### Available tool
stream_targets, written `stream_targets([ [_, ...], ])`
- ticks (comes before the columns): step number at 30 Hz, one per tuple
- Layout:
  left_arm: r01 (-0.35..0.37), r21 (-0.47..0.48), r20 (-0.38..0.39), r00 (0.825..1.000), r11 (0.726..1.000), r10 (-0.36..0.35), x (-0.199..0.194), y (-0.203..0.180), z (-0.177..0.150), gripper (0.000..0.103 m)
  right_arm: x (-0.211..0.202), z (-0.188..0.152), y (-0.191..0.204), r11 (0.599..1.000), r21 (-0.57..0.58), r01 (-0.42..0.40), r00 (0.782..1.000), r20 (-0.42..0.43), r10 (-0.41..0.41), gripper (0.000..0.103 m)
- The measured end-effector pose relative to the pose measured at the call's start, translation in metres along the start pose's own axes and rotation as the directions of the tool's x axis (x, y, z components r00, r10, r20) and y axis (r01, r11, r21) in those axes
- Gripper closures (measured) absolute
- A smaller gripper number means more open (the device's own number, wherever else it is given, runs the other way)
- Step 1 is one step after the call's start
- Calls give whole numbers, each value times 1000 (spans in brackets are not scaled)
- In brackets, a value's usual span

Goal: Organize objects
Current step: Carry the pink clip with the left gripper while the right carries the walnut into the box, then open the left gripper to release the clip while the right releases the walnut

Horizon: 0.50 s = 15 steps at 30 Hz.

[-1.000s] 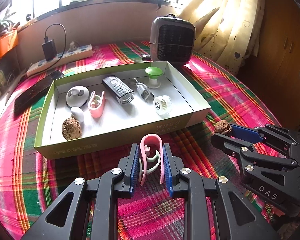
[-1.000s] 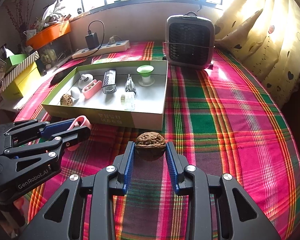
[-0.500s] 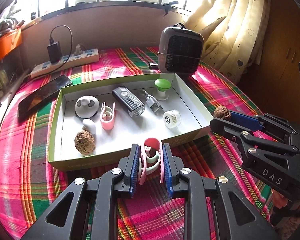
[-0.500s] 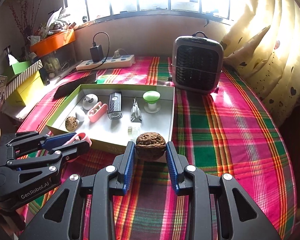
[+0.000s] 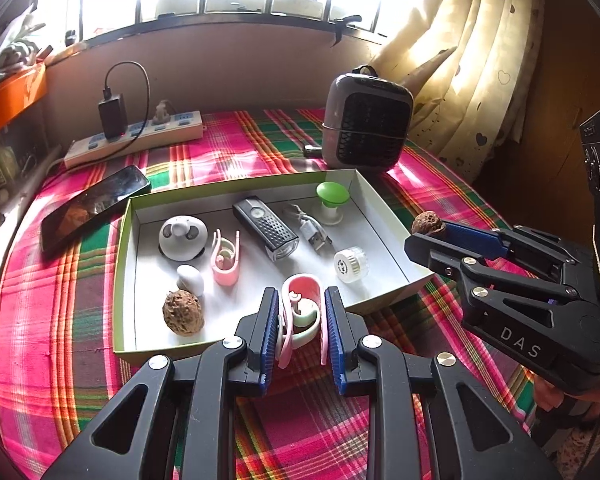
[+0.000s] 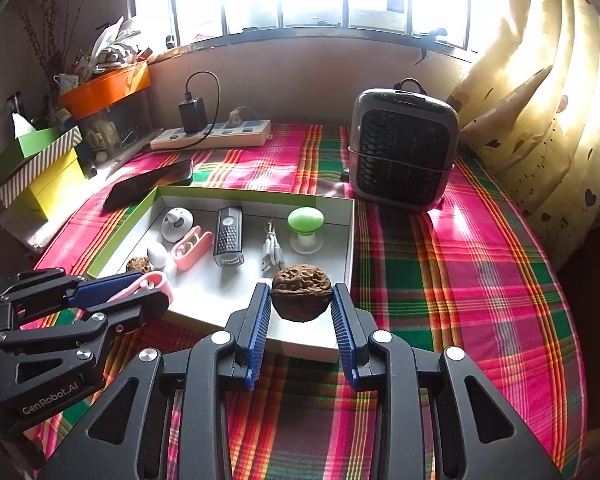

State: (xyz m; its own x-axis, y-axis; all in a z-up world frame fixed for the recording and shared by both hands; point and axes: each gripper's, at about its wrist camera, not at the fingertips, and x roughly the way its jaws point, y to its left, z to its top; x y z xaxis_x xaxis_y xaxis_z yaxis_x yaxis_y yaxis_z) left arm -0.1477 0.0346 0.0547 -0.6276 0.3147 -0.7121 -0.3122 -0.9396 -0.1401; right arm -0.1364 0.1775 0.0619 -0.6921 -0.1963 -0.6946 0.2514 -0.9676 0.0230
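Plaid tablecloth (image 5: 60,300): two walnuts (image 6: 301,297), two clips (image 5: 302,316)

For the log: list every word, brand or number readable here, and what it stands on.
"DAS": on the body of the right hand-held gripper.
"GenRobot.AI": on the body of the left hand-held gripper.
Print on the black device at the right edge: too blurred to read.
Markings on the power strip and the heater: too small to read.

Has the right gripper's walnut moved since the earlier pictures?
Yes. The walnut, gripped by the right gripper, went up and forward: once over the tablecloth short of the box, it now overlaps the box's near edge.
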Motion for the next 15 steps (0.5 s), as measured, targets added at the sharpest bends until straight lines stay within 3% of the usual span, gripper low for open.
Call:
stream_targets([
  [15,-29,-19,-41,999,999,28,37,15,18,82,48,21,-11,1000,16,-26,996,-83,27,70],
])
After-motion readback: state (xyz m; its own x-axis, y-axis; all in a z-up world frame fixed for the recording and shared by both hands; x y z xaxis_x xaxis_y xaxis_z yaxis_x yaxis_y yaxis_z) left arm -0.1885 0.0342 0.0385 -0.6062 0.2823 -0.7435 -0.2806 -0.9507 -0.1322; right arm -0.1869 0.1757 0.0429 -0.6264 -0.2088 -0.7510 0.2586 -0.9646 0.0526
